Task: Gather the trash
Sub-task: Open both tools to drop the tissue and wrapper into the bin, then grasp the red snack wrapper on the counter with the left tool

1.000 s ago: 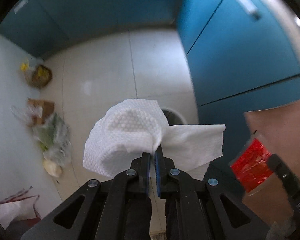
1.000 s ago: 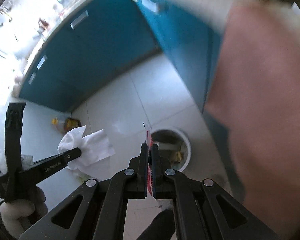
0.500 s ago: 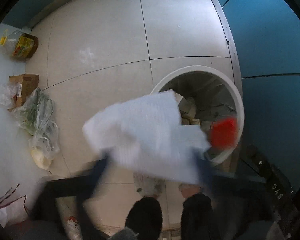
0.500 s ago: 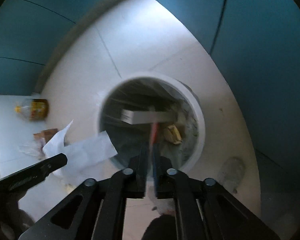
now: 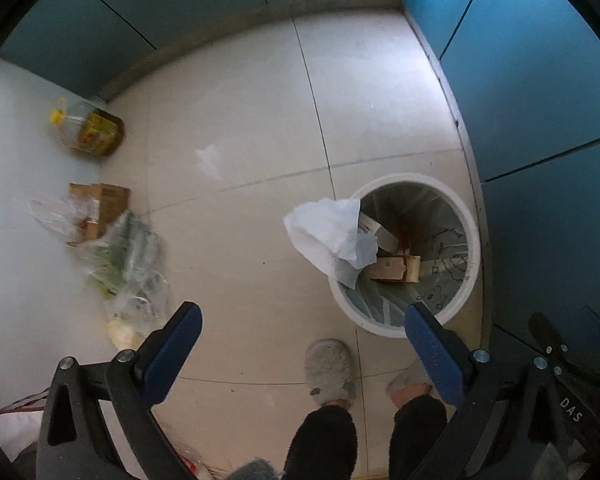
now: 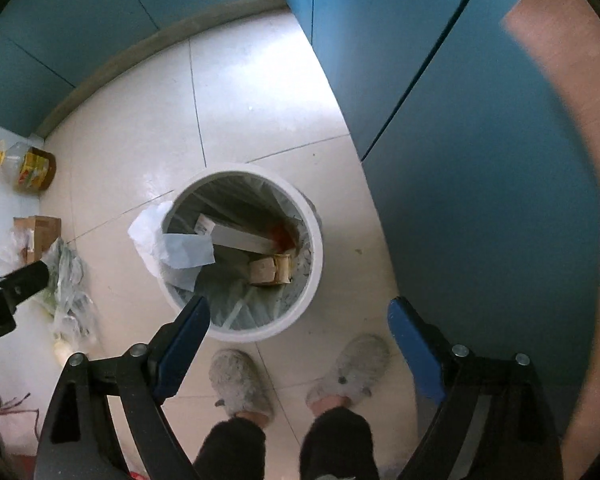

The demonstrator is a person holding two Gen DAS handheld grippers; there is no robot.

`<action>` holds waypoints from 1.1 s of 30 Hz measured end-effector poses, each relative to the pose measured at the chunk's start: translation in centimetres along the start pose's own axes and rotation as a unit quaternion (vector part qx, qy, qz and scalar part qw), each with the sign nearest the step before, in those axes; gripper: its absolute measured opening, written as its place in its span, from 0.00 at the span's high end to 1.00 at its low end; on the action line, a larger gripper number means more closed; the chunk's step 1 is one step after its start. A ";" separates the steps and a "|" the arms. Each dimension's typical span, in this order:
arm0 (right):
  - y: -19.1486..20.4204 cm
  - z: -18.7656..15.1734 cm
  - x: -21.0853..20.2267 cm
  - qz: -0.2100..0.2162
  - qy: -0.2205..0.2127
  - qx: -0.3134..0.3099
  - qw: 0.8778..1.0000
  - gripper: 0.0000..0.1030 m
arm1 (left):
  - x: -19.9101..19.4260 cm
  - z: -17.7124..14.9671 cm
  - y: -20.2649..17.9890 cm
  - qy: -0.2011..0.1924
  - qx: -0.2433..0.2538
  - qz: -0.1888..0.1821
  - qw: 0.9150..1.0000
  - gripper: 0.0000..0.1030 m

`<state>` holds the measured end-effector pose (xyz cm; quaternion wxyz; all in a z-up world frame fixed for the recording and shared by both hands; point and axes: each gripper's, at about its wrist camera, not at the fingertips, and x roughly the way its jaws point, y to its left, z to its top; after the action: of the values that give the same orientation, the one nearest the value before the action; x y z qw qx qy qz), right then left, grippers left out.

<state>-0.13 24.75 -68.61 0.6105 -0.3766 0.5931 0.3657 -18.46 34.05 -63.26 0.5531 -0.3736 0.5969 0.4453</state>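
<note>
A round white trash bin [image 5: 475, 240] [image 6: 318, 248] with a clear liner stands on the tiled floor by blue cabinets. A white paper towel [image 5: 328, 232] [image 6: 156, 240] hangs over its left rim, partly inside. A red wrapper [image 6: 282, 236] lies inside against the liner, beside cardboard boxes [image 6: 270, 270] [image 5: 394, 268]. My left gripper [image 5: 302, 326] is open and empty above the floor left of the bin. My right gripper [image 6: 298, 320] is open and empty above the bin's near edge.
The person's grey slippers [image 6: 240, 384] [image 6: 350, 372] stand just below the bin. By the white wall at left are an oil bottle [image 5: 88, 130], a cardboard box [image 5: 100, 208] and plastic bags of vegetables [image 5: 132, 264]. Blue cabinet doors [image 6: 460, 160] stand at right.
Both grippers opened. The paper towel left the left gripper and now hangs on the bin rim. The red wrapper left the right gripper and lies inside the bin.
</note>
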 end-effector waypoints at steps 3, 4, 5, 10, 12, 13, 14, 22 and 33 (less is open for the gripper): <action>0.2 -0.2 -3.9 -0.001 -0.004 -0.004 1.000 0.11 | -4.2 -0.6 0.7 -0.016 -0.003 -0.001 1.000 0.00; 0.2 -0.3 -5.4 -0.003 -0.006 -0.005 1.000 0.11 | -5.8 -0.8 0.9 -0.023 -0.003 -0.001 1.000 0.00; 0.1 -0.5 -7.0 -0.004 -0.008 -0.007 1.000 0.10 | -6.9 -1.1 1.0 -0.028 -0.001 0.000 1.000 0.00; -0.2 -1.4 -14.7 0.000 -0.025 -0.007 1.000 0.10 | -13.5 -2.7 1.9 -0.048 0.007 -0.003 0.999 0.00; -0.5 -1.9 -18.3 0.001 -0.037 -0.008 0.999 0.10 | -15.9 -3.5 2.3 -0.056 0.009 -0.005 0.998 0.00; -0.7 -2.1 -19.9 0.003 -0.042 -0.007 0.999 0.10 | -17.5 -3.9 2.6 -0.061 0.009 -0.008 0.998 0.00; -0.9 -2.4 -21.8 0.007 -0.048 -0.005 0.999 0.10 | -18.4 -4.2 2.7 -0.065 0.010 -0.010 0.998 0.00; -2.2 -4.5 -36.3 0.062 -0.119 0.015 0.991 0.10 | -31.1 -7.5 3.4 -0.140 0.020 -0.024 0.990 0.00; -9.7 -9.6 -56.1 0.099 -0.433 0.120 0.888 0.09 | -48.2 -9.2 -1.0 -0.399 0.056 -0.056 0.913 0.00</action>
<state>2.63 11.82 -12.35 0.8080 -0.0439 0.3433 0.4768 -15.27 22.81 -15.56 0.7892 -0.1656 0.3283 0.4919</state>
